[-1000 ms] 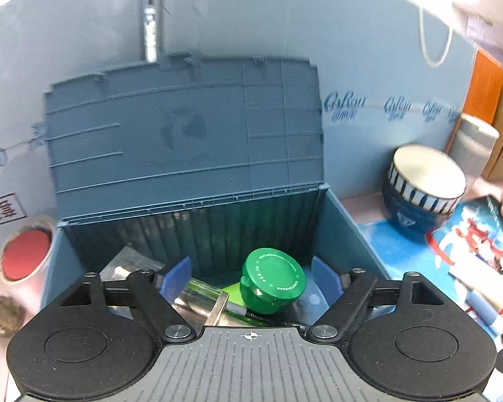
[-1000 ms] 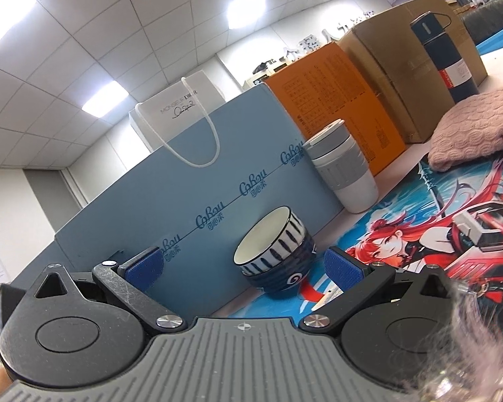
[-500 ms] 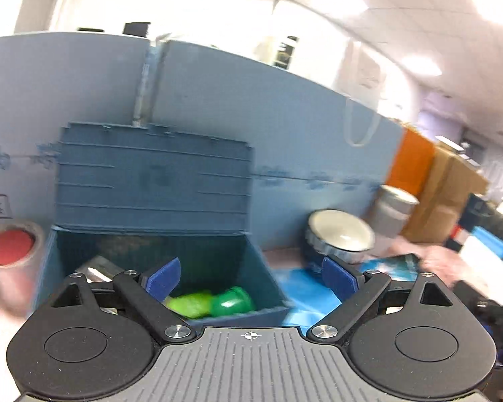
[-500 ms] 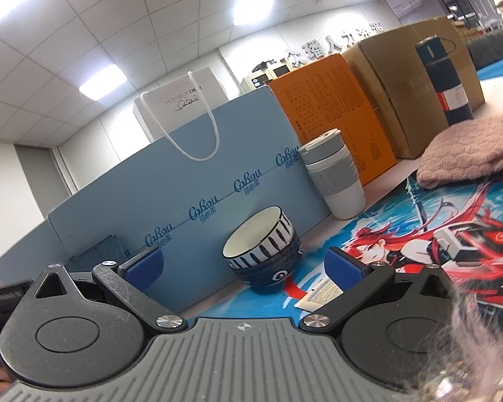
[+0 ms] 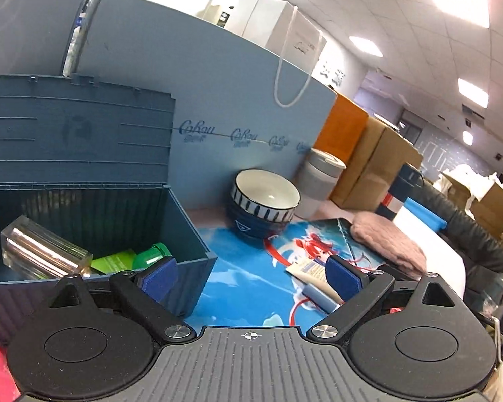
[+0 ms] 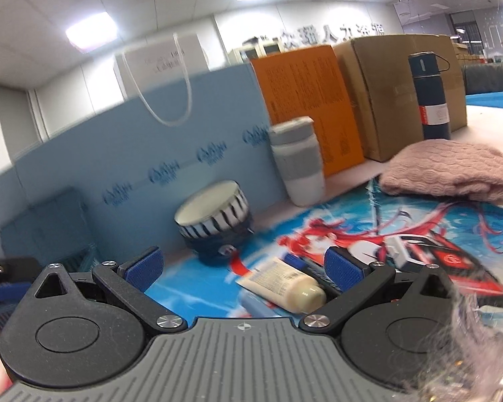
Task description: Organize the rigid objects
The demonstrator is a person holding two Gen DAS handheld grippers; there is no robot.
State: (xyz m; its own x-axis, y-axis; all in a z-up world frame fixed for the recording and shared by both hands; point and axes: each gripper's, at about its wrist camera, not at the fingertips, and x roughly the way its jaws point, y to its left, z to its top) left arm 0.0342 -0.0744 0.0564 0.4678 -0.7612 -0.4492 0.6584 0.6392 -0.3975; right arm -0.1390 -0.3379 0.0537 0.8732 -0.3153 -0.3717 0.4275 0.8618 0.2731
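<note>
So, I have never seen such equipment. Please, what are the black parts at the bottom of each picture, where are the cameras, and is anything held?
There is no robot. A person holds one pair of tongs in each hand, and a small wide-angle camera on each looks forward along its blue pads. The black and grey parts belong to the tongs themselves.

In the left view, the left tongs have just been opening and hold nothing. Beyond them stands an open blue storage box with a green container and a clear box inside.

In the right view, the right tongs are open and empty. A cream tube lies on the picture mat, near a striped bowl, a grey cup and a pink cloth.
</note>
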